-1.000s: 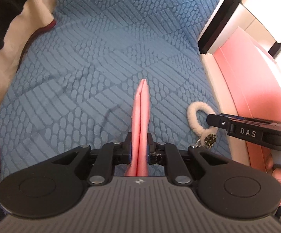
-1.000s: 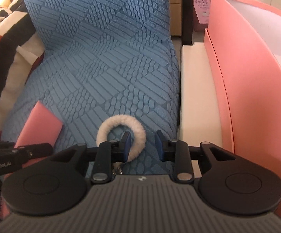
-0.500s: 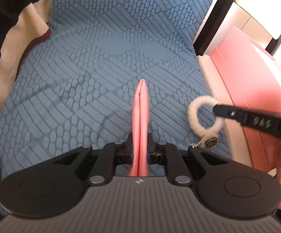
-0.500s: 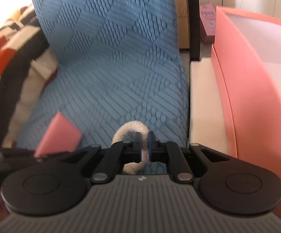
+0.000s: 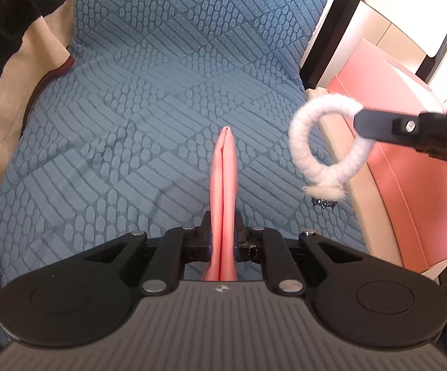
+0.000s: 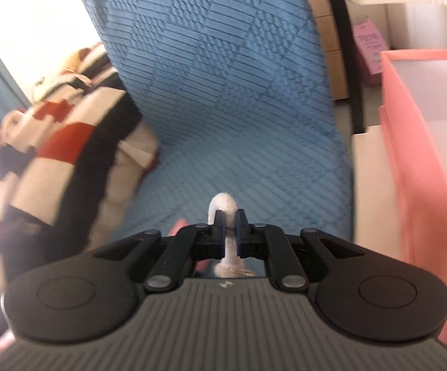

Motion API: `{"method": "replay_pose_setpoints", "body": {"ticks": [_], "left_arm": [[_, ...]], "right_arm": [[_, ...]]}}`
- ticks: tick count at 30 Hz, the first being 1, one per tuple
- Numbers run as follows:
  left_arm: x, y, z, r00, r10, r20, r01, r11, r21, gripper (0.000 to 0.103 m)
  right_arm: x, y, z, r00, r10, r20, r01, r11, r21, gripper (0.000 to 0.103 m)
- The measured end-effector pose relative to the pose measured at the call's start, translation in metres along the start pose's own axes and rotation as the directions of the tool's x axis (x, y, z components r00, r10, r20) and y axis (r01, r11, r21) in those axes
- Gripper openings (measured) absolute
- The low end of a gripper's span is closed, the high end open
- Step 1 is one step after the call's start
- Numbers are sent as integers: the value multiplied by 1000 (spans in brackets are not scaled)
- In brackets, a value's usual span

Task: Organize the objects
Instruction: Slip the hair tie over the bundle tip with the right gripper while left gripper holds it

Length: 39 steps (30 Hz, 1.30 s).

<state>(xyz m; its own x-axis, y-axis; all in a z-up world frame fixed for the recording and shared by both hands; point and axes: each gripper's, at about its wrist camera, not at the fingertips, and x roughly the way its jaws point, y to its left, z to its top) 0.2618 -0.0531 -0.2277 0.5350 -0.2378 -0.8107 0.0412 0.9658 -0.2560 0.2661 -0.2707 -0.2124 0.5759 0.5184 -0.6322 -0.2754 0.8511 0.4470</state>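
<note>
- Slip risk: the right gripper (image 6: 229, 216) pinches the fluffy white fabric-wrapped ring (image 5: 322, 142) at a single point on its rim. The soft wrapping can compress, so a quick swing could let the ring rotate or slide out.
- Snag risk: a small dark charm (image 5: 325, 202) hangs below the ring and could catch on the wall of the pink open-topped storage box (image 6: 415, 167), judged to be the destination.
- Left grip: the left gripper (image 5: 222, 232) has its jaws narrowed onto a flat pink folded piece (image 5: 225, 167) held edge-on. The piece is thin and could bend or pivot.
- Location: the ring hangs clear above the right edge of the blue textured cushion (image 5: 149, 99), beside the box.
- Pose: both grippers point forward and downward. The right-wrist view is blurred.
</note>
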Motion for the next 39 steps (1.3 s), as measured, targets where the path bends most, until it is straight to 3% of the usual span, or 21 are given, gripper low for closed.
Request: {"method": "replay_pose_setpoints", "body": {"ticks": [6,11,14,21,25,33,39], "left_arm": [[1,-1,-1,1000,-1,-2,2,1000,7,13],[2,-2,-3,1000,1,-7,-1,1000,13,13],[2,-2,-3,1000,1,-5,-1,1000,15,13],[-3,-2,-1,999,31,35,-32,999,35,13],[-2,-12,-3,997,65,39,-69,992,106,13],[-1,-31,-11,992,107,67,-120,959,255,13],[-4,-46,-19,990,109,93,-135,925,356,13]], "right_arm": [[2,7,7,987,160,-7,-159,984,84,10],[19,10,10,969,245,-23,-237,955,176,9],[33,11,9,970,240,-46,-226,952,206,10],[69,-4,-4,976,136,-168,-81,951,300,10],[71,-16,-8,972,192,-135,-128,916,381,10],[59,-9,-1,965,247,-93,-206,926,317,10],[55,1,5,982,154,-108,-135,978,161,11]]}}
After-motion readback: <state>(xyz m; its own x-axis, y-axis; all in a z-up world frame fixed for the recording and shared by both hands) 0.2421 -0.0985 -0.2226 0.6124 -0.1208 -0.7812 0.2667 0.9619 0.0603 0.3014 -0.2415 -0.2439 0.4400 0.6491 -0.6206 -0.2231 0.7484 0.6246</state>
